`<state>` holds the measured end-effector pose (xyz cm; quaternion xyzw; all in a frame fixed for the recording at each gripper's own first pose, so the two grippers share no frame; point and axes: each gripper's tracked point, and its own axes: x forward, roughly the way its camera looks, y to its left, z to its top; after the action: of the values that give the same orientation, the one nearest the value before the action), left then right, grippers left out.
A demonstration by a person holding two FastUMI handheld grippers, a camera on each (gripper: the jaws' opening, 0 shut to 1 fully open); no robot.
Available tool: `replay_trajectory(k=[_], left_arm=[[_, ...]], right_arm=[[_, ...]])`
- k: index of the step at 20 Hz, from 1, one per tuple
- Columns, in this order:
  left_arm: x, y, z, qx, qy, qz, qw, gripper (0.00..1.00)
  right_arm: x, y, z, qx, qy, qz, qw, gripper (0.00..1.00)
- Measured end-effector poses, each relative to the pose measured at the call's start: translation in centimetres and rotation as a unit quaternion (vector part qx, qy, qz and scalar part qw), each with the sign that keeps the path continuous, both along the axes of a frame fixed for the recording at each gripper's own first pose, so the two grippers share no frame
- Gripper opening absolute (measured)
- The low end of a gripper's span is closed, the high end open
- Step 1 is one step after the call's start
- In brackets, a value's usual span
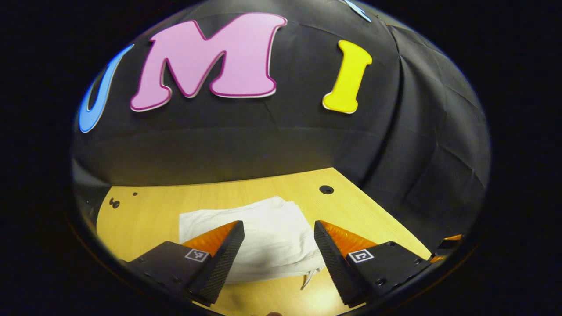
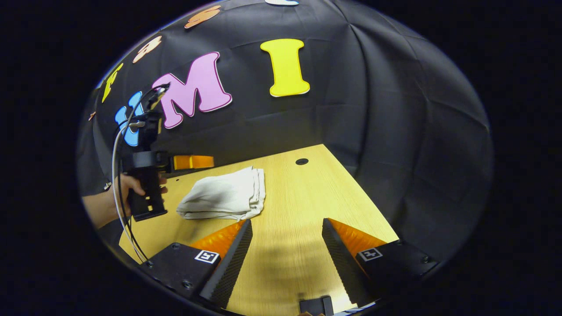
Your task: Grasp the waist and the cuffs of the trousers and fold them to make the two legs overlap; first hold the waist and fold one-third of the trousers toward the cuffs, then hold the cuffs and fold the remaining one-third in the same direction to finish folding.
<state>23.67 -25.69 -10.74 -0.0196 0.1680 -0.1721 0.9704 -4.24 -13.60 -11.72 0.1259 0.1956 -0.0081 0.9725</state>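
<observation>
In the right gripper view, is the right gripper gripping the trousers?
No, the right gripper is open over bare table, apart from the folded trousers.

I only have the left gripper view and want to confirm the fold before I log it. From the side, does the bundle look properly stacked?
Observer: Yes. In the right gripper view the trousers lie as a compact bundle with several layered edges showing along one end.
Operator: Where is the right gripper?
Observer: The right gripper has its jaws open over bare table, apart from the cloth.
Operator: And how does my left gripper look from there?
Observer: The left gripper is held up in a hand, beside the bundle and above the table, not touching the cloth.
</observation>
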Motion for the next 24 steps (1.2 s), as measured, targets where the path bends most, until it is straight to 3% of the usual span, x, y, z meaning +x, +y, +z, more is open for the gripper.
replay_trajectory(k=[6, 12, 18, 21, 24], left_arm=[[-8.4, 10.0, 3.8, -0.006, -0.052, 0.049, 0.997, 0.99], [-18.0, 18.7, 3.5, 0.006, -0.074, 0.074, 0.995, 0.99], [-25.9, 23.6, 3.4, 0.011, -0.086, 0.083, 0.993, 0.99], [-28.5, 25.3, 3.0, 0.017, -0.097, 0.084, 0.992, 0.99], [-30.0, 26.7, 1.9, 0.031, -0.093, 0.07, 0.993, 0.98]], right_arm=[[-1.8, 2.5, 4.2, -0.016, -0.032, -0.004, 0.999, 0.98], [-5.0, 4.4, 7.7, -0.035, -0.062, -0.026, 0.997, 0.98], [-9.8, 8.5, 10.4, -0.079, -0.088, -0.034, 0.992, 0.98], [-11.4, 11.2, 12.0, -0.057, -0.109, -0.058, 0.991, 0.98], [-11.7, 15.1, 12.2, -0.045, -0.113, -0.047, 0.991, 0.98]])
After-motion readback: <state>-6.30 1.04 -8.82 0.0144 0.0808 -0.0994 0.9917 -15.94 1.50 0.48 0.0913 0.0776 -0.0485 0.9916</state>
